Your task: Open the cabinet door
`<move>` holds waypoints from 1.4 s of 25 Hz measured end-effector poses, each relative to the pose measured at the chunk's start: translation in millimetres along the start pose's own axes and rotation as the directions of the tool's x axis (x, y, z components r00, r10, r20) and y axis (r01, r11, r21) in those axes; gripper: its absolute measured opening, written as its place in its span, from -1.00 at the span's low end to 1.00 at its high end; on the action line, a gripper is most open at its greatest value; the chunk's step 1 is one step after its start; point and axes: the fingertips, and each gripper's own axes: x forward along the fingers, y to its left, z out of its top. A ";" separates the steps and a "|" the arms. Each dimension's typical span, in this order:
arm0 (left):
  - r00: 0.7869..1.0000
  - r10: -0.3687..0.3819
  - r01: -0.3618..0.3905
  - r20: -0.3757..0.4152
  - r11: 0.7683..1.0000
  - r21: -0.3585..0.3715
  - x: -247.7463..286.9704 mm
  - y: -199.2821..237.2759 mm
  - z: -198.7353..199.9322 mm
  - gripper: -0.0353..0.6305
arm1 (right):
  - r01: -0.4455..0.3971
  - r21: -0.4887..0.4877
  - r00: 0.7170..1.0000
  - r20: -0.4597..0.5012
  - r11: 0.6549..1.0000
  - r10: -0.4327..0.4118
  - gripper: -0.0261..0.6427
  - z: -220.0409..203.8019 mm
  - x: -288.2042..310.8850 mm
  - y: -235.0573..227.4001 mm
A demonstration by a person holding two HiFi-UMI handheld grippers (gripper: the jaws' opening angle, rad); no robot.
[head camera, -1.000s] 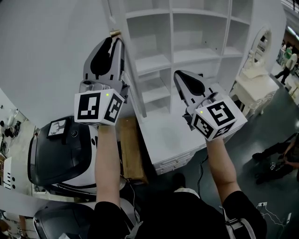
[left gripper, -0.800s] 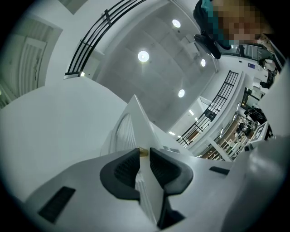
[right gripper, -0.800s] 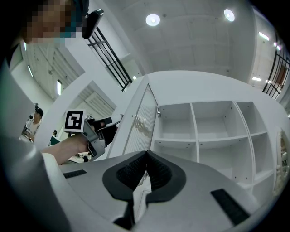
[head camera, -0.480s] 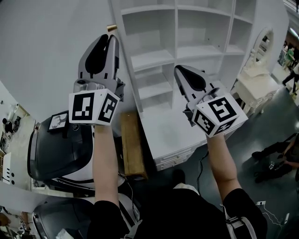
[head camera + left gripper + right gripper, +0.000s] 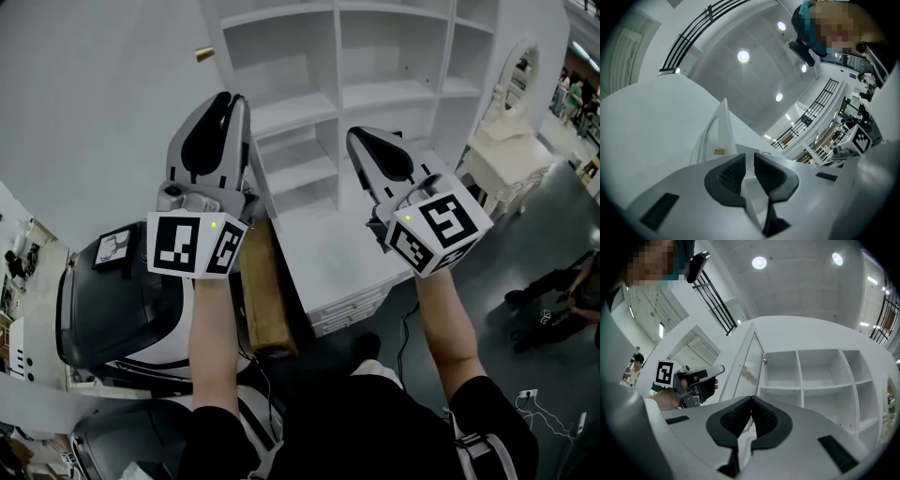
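Note:
The white cabinet (image 5: 375, 94) stands with its bare shelves showing. Its door (image 5: 112, 112) is swung out to the left, with a small brass knob (image 5: 204, 53) on it. My left gripper (image 5: 232, 97) points up beside the door's edge, below and right of the knob and clear of it. Its jaws are closing, with a narrow gap and nothing between them (image 5: 749, 157). The knob (image 5: 718, 151) shows just left of the pads. My right gripper (image 5: 354, 134) hangs before the lower shelves, shut and empty (image 5: 751, 399). The right gripper view shows the door (image 5: 749, 364) and the left gripper (image 5: 723, 367).
A black-and-white machine (image 5: 122, 300) sits low on the left, with a wooden board (image 5: 262, 291) beside it. Drawers (image 5: 352, 309) run under the cabinet's counter. A white dressing table with mirror (image 5: 511, 150) stands to the right. A person (image 5: 553, 309) crouches on the floor at right.
My left gripper has drawn down and away from the brass knob, which was at its tips, and its jaws have narrowed. The right gripper has barely shifted.

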 end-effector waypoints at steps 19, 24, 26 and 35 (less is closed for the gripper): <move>0.986 -0.118 0.108 -0.119 0.990 -0.090 -28.7 -81.3 -60.6 -0.81 | 0.012 0.010 1.000 -0.006 1.000 -0.012 -0.87 -18.6 -39.3 -0.7; 0.980 -0.130 0.113 -0.151 0.986 -0.121 -31.5 -94.1 -77.0 -0.82 | 0.018 0.017 1.000 -0.014 1.000 -0.018 -0.87 -27.7 -49.1 -3.9; 0.977 -0.131 0.112 -0.166 0.986 -0.120 -31.2 -97.4 -81.5 -0.82 | 0.023 0.022 1.000 -0.017 0.999 -0.023 -0.87 -31.0 -51.7 -7.0; 0.968 -0.125 0.100 -0.219 0.988 -0.121 -28.3 -101.4 -99.1 -0.82 | 0.034 -0.033 0.999 -0.037 0.999 -0.035 -0.88 -39.1 -56.9 -16.3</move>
